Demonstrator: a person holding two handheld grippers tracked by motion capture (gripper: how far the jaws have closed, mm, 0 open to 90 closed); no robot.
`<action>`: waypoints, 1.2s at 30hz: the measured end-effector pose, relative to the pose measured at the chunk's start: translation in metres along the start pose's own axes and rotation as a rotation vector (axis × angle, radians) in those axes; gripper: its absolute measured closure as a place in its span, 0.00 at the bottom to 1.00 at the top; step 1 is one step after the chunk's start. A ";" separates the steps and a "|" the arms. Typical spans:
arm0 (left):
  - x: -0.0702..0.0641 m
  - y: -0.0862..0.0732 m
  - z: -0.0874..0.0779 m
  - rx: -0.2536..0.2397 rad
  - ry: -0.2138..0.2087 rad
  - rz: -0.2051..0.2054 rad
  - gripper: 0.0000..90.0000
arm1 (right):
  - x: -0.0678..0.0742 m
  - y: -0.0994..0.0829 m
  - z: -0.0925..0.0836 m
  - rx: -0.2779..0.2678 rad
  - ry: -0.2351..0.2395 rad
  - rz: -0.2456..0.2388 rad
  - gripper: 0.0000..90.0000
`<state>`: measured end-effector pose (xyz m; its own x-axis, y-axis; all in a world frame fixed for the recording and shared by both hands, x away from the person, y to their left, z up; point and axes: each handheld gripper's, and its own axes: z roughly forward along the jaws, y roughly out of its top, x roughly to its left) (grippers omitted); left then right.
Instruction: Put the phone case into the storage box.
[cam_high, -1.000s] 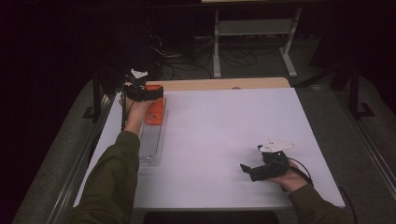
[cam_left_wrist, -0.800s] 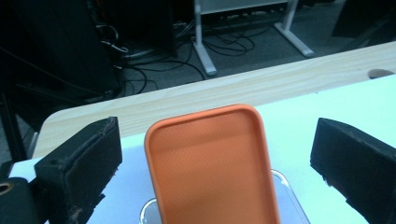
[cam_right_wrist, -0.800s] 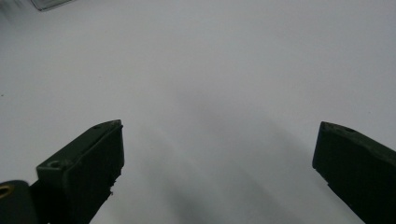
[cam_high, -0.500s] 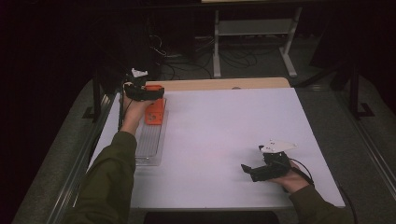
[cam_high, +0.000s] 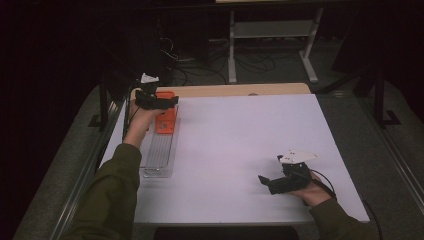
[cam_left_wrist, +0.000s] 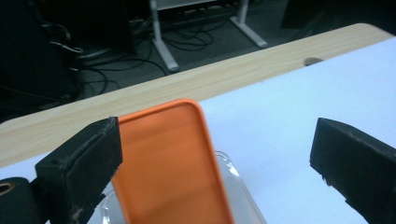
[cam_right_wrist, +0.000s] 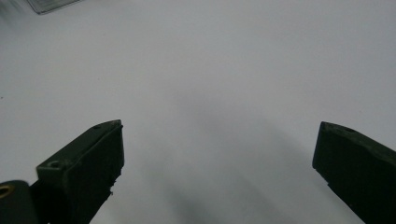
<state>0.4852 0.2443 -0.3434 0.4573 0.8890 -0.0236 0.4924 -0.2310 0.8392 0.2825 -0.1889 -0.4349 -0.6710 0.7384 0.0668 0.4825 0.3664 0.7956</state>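
The orange lid (cam_left_wrist: 170, 163) lies at the far end of the clear tray (cam_high: 159, 150), between the wide-open jaws of the left gripper (cam_high: 159, 100). To grip it well, centre the jaws across the lid's edges before closing. The right gripper (cam_high: 270, 181) rests open, well right of the tray.

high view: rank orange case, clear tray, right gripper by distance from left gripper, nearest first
1. orange case, right at the left gripper, far-left of table.
2. clear tray, under the case, running back along the left edge.
3. right gripper, near-right of the table.
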 end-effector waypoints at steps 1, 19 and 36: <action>-0.001 0.000 -0.002 0.004 -0.014 0.010 0.02 | 0.000 0.000 0.000 -0.003 -0.002 -0.004 0.01; -0.022 -0.005 -0.035 0.009 -0.202 0.087 0.06 | -0.002 0.002 -0.003 -0.016 0.007 -0.010 0.01; -0.045 -0.028 -0.054 0.008 -0.285 0.113 0.00 | -0.003 0.002 -0.006 -0.021 0.004 -0.006 0.01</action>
<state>0.4106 0.2321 -0.3363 0.6984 0.7109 -0.0829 0.4320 -0.3264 0.8407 0.2825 -0.1935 -0.4297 -0.6760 0.7341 0.0644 0.4665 0.3587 0.8085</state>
